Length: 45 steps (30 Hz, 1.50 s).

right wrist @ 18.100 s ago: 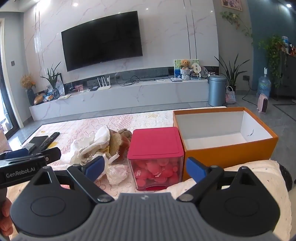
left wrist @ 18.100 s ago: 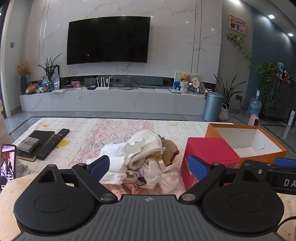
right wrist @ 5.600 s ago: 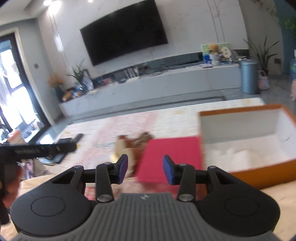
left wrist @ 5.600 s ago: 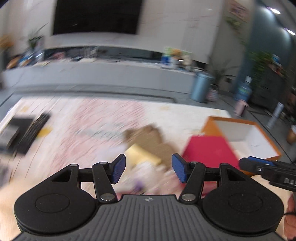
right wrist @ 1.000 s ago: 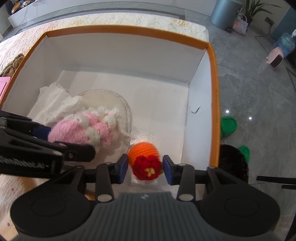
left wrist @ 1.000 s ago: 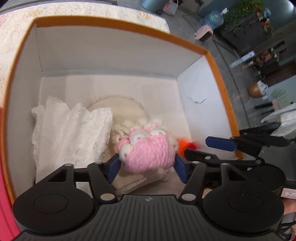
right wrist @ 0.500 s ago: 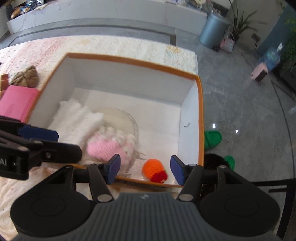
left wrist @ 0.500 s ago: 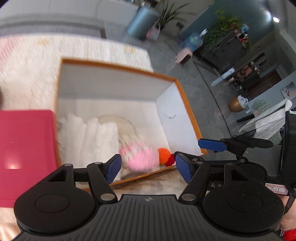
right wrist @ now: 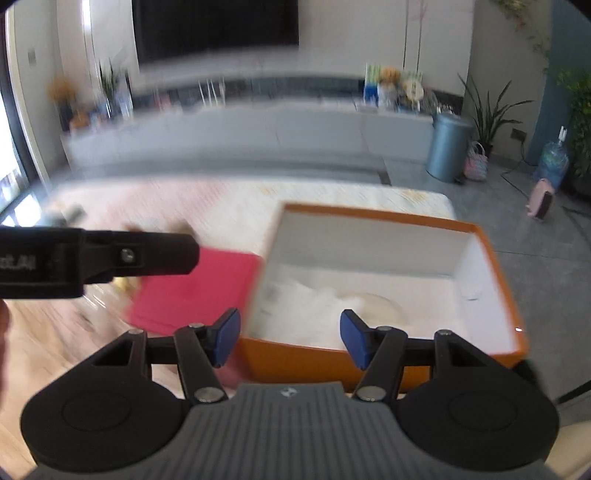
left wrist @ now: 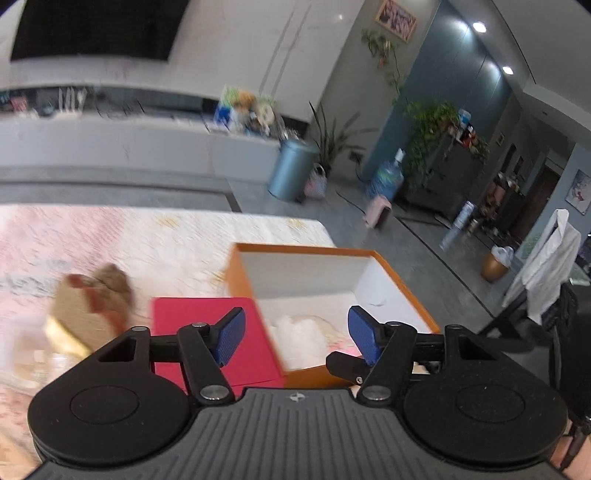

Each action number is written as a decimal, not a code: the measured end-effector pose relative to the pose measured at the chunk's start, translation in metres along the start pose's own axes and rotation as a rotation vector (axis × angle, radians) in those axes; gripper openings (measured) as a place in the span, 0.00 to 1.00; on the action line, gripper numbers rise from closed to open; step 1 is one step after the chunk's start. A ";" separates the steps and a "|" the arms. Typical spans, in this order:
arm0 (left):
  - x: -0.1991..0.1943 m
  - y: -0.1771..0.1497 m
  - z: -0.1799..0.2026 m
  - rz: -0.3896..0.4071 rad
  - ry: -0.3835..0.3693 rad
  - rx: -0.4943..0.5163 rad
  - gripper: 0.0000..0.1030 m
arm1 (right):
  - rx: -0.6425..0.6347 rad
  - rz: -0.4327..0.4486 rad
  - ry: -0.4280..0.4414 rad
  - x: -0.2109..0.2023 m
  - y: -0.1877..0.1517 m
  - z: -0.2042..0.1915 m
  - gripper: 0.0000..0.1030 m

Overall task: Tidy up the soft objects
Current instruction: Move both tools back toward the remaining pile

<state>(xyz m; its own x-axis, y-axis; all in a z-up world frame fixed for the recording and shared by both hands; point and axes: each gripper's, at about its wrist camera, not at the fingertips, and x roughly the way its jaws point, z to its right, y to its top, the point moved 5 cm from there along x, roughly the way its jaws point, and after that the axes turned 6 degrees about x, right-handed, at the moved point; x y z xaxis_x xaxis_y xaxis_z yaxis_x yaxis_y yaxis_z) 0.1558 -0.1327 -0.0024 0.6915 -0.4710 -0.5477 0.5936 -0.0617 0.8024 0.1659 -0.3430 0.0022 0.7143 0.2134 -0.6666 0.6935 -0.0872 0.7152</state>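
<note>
Two pairs of tongs are in my hands, and both are empty. My left gripper (left wrist: 297, 339) has its blue pads spread wide with nothing between them; past them I see only the red lid and the box. My right gripper (right wrist: 290, 339) also has its pads well apart, gripping nothing, over the near wall of the box.

Just beyond my fingertips stands the orange box (right wrist: 295, 360), white inside and open at the top. In it lies a crumpled white cloth (right wrist: 306, 306) towards the left side, with a pale round piece (right wrist: 376, 304) beside it; in my left view the same white cloth (left wrist: 299, 336) shows with a little pink at its near edge, too blurred to name. Touching the box's left wall is the container with the red lid (right wrist: 192, 291). From my right view the left gripper's black arm crosses above that lid.

Left of the red lid, on the pink patterned table cover (left wrist: 110, 236), lies a brown plush toy (left wrist: 96, 299), blurred, well apart from the box.

Further off, on the grey floor, are a blue-grey bin (right wrist: 448, 151), a water bottle (right wrist: 552, 160) and potted plants (left wrist: 428, 133), and a long low cabinet under a dark television (right wrist: 214, 26).
</note>
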 end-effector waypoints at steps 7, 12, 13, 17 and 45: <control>-0.046 -0.032 -0.041 0.095 0.108 -0.013 0.72 | 0.129 0.126 0.098 0.008 -0.044 -0.054 0.57; -0.067 -0.057 -0.074 0.144 0.166 -0.067 0.68 | 0.135 0.181 0.081 0.019 -0.072 -0.091 0.57; -0.069 -0.062 -0.082 0.154 0.173 -0.083 0.68 | 0.134 0.184 0.079 0.021 -0.076 -0.097 0.57; -0.081 -0.080 -0.110 0.139 0.249 -0.070 0.68 | 0.133 0.162 0.074 0.026 -0.085 -0.116 0.57; -0.042 -0.101 -0.232 -0.081 0.302 -0.144 0.54 | -0.210 0.038 0.138 0.138 -0.086 -0.213 0.50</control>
<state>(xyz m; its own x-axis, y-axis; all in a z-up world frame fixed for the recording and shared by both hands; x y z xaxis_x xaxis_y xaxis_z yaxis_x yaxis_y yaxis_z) 0.1624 0.0974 -0.1150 0.7177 -0.1866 -0.6709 0.6886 0.0471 0.7236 0.1850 -0.0984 -0.1062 0.7097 0.3462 -0.6136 0.6212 0.1034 0.7768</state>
